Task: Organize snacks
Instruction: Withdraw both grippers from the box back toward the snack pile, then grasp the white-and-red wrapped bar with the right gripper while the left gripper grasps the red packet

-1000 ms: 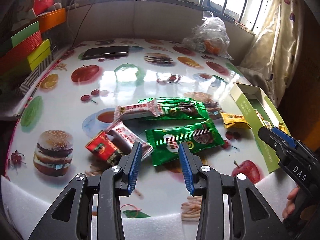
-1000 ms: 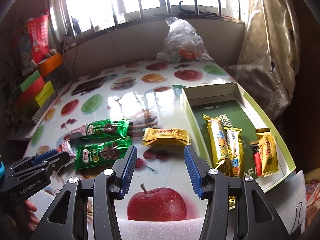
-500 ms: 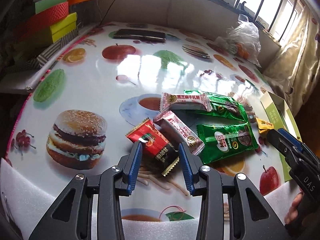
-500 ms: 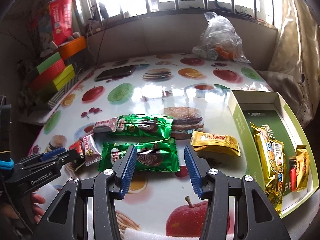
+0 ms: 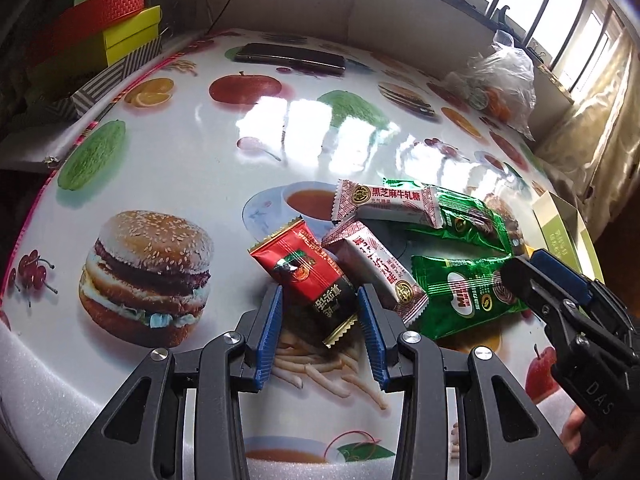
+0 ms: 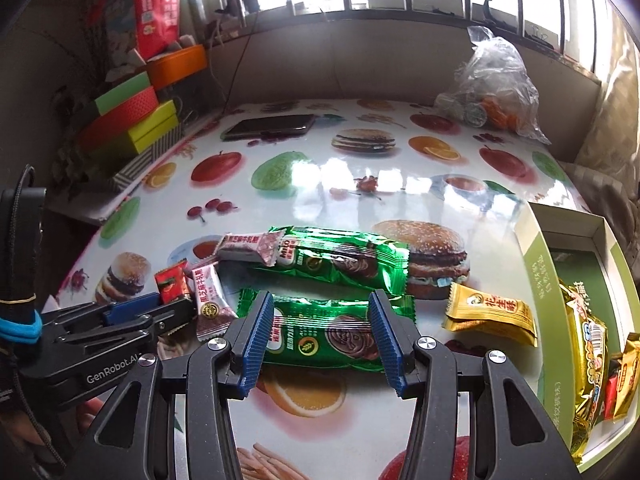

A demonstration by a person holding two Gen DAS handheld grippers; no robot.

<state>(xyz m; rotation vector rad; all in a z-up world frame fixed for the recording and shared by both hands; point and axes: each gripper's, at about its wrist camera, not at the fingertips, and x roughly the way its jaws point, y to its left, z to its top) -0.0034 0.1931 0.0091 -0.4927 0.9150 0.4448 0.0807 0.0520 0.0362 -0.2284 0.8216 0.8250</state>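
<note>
My left gripper point(image 5: 320, 312) stood over the red and black snack packet point(image 5: 308, 280), its blue pads point(image 5: 269, 332) parted to a narrow gap on either side of the packet's near end. The wrapper lay flat on the table point(image 5: 180, 168), and I could see a sliver of space on each side, so nothing was clamped. Just beside that packet, toward the right, lay a white and red candy bar point(image 5: 376, 268) at a slant, with a second white and red bar point(image 5: 384, 204) past it, resting partly on a green wafer packet point(image 5: 468, 220).

My right gripper point(image 6: 320, 328) had its jaws set wider, straddling the nearer green wafer packet point(image 6: 324, 336). The packet ran crosswise between the pads and stuck out beyond both of them, lying flat on the tabletop; I could not tell for certain whether the pads touched it, but it looked unheld. The farther green packet point(image 6: 340, 260) lay parallel behind it. To the right of the claw sat a yellow packet point(image 6: 490, 314), alone on the table, near the wall of the open green box point(image 6: 540, 272). Inside that box lay a gold wrapped bar point(image 6: 588, 348) and a smaller yellow and red packet point(image 6: 624, 376) at the edge of view.

At the far end of the table I saw a phone point(image 6: 268, 126) and a clear plastic bag point(image 6: 492, 88).
</note>
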